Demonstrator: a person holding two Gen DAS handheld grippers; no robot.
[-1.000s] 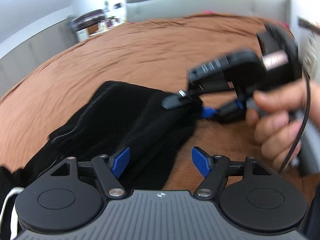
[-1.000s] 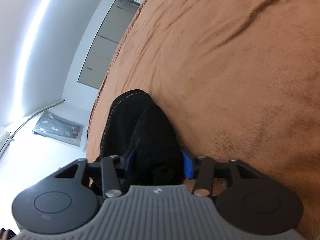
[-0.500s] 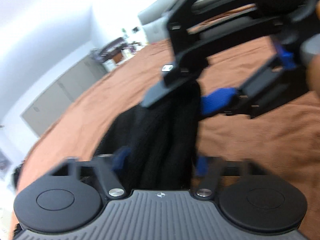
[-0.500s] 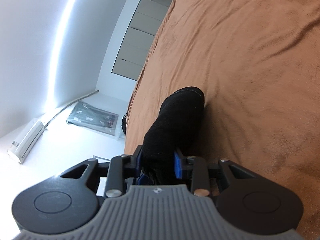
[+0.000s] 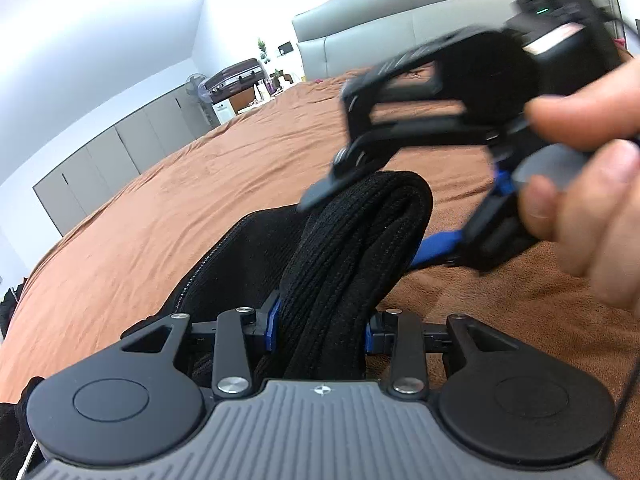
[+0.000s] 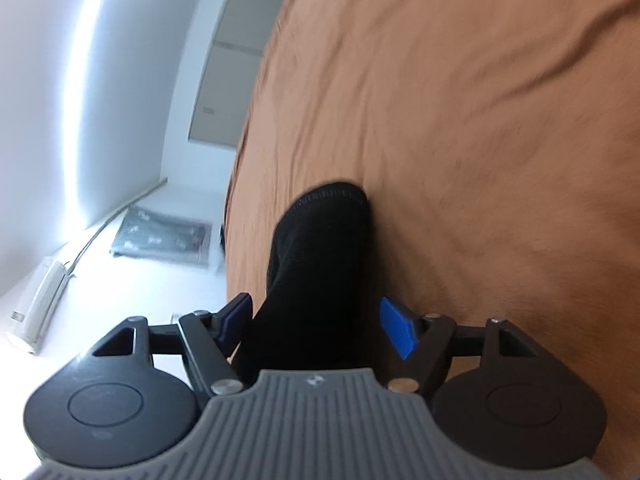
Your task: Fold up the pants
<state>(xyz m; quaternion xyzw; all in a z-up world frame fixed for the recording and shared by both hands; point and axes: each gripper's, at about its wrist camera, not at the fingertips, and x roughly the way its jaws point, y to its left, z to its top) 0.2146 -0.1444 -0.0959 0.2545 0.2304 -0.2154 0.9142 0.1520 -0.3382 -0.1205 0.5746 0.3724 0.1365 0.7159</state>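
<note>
Black pants (image 5: pixel 352 248) lie bunched on a brown bedspread (image 5: pixel 160 220). My left gripper (image 5: pixel 320 326) is shut on a thick ribbed band of the pants, which rises between its blue pads. My right gripper (image 5: pixel 404 224) appears in the left wrist view, blurred, at the far end of that band, with a hand behind it. In the right wrist view the right gripper (image 6: pixel 316 324) has its blue pads spread apart, and the black fabric (image 6: pixel 320 264) lies loose between them.
A grey headboard (image 5: pixel 400 12) stands at the far end of the bed. Grey cabinets (image 5: pixel 120 152), a fan and a suitcase line the left wall. In the right wrist view a white floor with a flat packet (image 6: pixel 164 240) lies beside the bed edge.
My left gripper closed on the pants band. My right gripper, shut on the fabric half a second ago, has opened its jaws. Both views shifted as the hands moved.
</note>
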